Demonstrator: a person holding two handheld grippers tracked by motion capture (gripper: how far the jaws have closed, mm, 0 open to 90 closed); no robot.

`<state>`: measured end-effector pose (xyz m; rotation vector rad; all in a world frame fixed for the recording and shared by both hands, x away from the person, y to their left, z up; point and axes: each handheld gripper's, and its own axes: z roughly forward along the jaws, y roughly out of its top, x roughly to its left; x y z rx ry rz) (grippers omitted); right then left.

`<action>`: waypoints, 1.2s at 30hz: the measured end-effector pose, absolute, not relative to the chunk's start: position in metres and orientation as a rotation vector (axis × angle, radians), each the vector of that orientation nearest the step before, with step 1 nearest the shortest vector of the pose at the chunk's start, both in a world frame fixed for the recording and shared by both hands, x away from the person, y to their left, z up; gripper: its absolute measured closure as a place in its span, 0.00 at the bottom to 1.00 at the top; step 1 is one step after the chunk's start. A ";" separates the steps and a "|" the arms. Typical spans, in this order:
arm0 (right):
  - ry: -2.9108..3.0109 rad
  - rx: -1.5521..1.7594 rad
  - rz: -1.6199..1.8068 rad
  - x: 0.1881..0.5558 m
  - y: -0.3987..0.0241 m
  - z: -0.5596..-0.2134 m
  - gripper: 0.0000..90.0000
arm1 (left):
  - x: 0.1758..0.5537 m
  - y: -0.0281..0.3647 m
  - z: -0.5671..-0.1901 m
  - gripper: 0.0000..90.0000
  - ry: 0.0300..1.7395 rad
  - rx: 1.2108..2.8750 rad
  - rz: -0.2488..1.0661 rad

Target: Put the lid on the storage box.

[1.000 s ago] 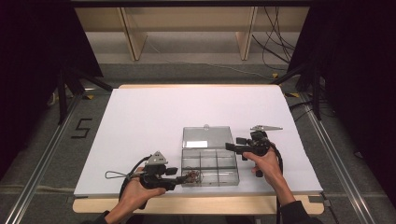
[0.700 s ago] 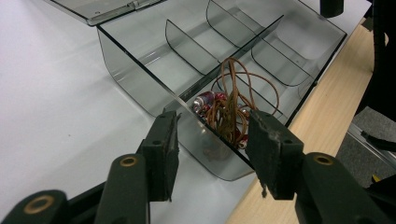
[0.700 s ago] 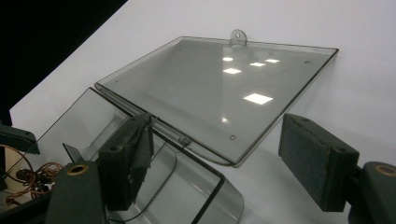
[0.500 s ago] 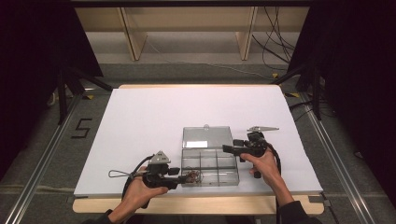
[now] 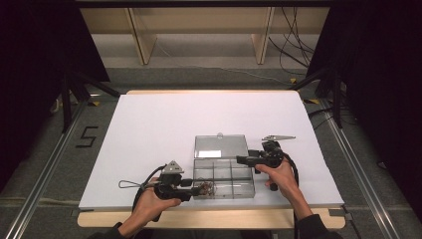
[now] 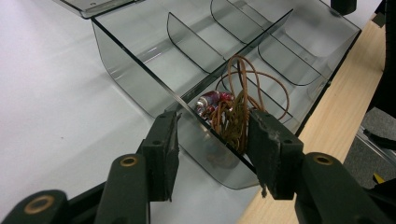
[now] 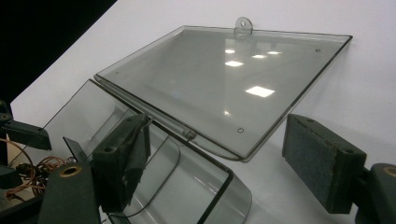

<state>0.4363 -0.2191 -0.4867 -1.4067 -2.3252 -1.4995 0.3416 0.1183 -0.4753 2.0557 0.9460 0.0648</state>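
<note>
brown cord between half-open left gripper jaws, unpressed; right gripper wide, empty, over box

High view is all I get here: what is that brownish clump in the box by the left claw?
Observer: A bundle of brown cord with a red and silver bead, in the end compartment of the clear box.
Operator: Is the left claw gripping it?
Observer: No. The left claw is open, straddling the box wall, the cord near one jaw.
Operator: And the right claw?
Observer: The right claw is open, empty, beside the flat-lying lid.
</note>
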 end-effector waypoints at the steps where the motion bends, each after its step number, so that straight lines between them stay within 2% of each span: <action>1: -2.333 -1.404 -1.498 0.437 -0.219 -0.487 0.27 | 0.342 0.118 -0.476 0.58 0.946 2.049 0.068; 36: -2.300 -1.371 -1.556 0.443 -0.218 -0.491 0.27 | 0.340 0.112 -0.473 0.57 0.933 2.127 0.145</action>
